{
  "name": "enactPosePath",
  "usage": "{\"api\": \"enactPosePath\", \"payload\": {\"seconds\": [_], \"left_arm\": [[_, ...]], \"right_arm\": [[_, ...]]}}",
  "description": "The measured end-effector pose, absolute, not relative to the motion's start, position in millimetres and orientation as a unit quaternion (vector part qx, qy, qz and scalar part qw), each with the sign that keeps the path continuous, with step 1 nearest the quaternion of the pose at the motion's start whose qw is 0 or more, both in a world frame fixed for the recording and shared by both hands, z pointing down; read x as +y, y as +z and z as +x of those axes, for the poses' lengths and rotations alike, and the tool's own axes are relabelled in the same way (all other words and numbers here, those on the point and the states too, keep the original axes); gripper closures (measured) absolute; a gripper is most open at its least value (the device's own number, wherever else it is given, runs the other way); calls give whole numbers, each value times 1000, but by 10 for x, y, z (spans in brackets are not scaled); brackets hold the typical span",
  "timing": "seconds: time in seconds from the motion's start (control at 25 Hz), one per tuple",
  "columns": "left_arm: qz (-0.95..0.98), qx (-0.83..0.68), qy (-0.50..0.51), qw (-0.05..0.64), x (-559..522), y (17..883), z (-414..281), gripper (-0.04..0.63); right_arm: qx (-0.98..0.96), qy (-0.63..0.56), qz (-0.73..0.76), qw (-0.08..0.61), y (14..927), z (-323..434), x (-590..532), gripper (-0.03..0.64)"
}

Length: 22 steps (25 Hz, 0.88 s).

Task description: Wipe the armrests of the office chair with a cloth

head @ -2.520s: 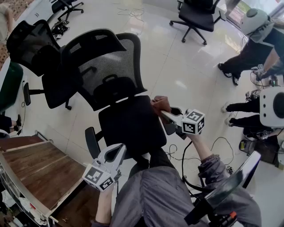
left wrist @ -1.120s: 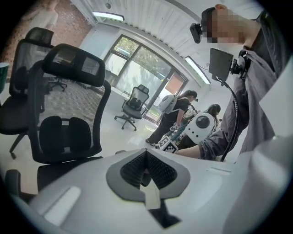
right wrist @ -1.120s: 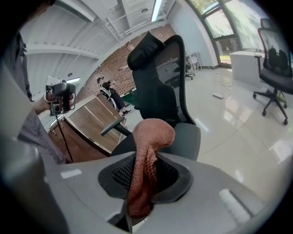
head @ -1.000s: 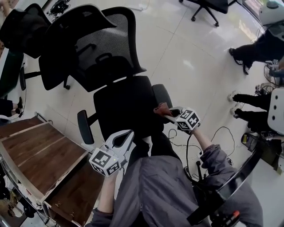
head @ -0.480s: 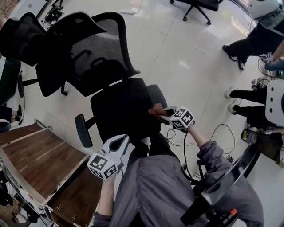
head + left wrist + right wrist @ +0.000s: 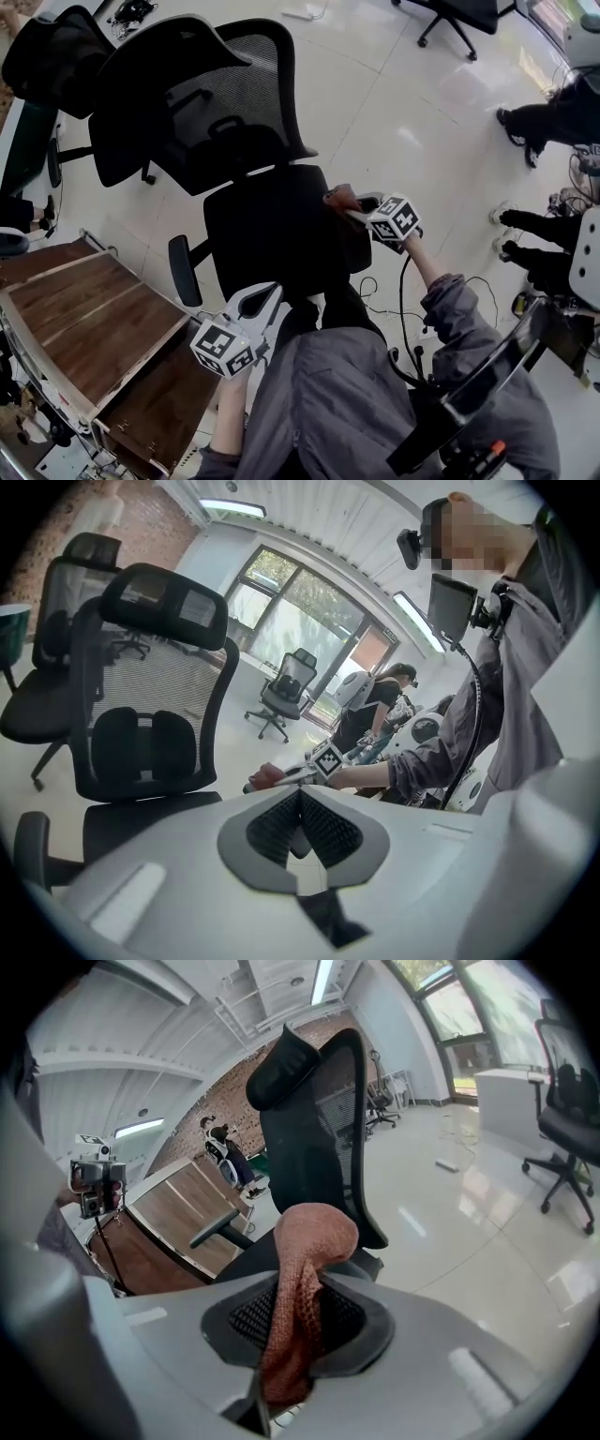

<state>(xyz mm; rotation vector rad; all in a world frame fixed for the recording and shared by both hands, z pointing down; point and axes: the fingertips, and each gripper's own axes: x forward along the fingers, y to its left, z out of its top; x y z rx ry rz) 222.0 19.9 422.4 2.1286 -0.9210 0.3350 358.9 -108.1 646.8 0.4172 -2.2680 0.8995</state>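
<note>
**A:** Where is the cloth [image 6: 337,197]?

**B:** The right claw [image 6: 352,212] is clamped on it. In the right gripper view the pink-brown cloth [image 6: 305,1269] runs up between that claw's two dark pads [image 6: 361,1321]. It bulges past the tips in a rounded wad.

**A:** And where does it sit against the chair [image 6: 267,230]?

**B:** It is at the seat's right edge, over the rear end of the right armrest [image 6: 358,246]. I cannot tell whether the wad touches the armrest.

**A:** What about the left claw [image 6: 267,300]?

**B:** Its jaws stand together with the tips meeting and nothing between them. The left gripper view shows the ribbed pads [image 6: 272,822] drawn into a V. The claw hangs at the seat's front edge, well apart from the left armrest [image 6: 184,272], which juts out at the seat's left edge.

**A:** Is there any writing to read?

**B:** What reads clearly is the square black-and-white markers on each claw's cube [image 6: 395,217]. They are patterns rather than letters.

**A:** What is around the chair?

**B:** The floor [image 6: 375,103] is glossy and pale. A wooden bench [image 6: 84,319] stands near the left armrest. A second black chair [image 6: 56,52] is beyond the mesh backrest [image 6: 225,112]. A person's dark legs [image 6: 548,117] show at the floor's right edge. A cable [image 6: 473,281] loops on the floor near the sleeve behind the right claw.
</note>
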Motion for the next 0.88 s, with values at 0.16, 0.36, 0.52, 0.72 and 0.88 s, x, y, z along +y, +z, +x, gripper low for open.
{"api": "enactPosePath", "payload": {"seconds": [0.16, 0.36, 0.52, 0.72, 0.88], "left_arm": [[833, -366, 133, 393, 90, 4247, 2199, 581], [833, -362, 135, 397, 64, 4282, 2199, 581], [840, -352, 134, 390, 98, 4319, 2251, 581], [850, -332, 134, 386, 176, 4269, 2401, 581], [856, -317, 137, 384, 321, 4260, 2446, 581]], "right_arm": [[-869, 336, 161, 327, 6508, 3525, -1354, 543], [-869, 336, 159, 327, 6529, 3465, -1375, 543], [-868, 343, 154, 325, 6505, 3483, -1132, 543], [-861, 365, 153, 319, 6440, 3622, -554, 543], [-855, 383, 154, 313, 6372, 3668, -54, 543]]}}
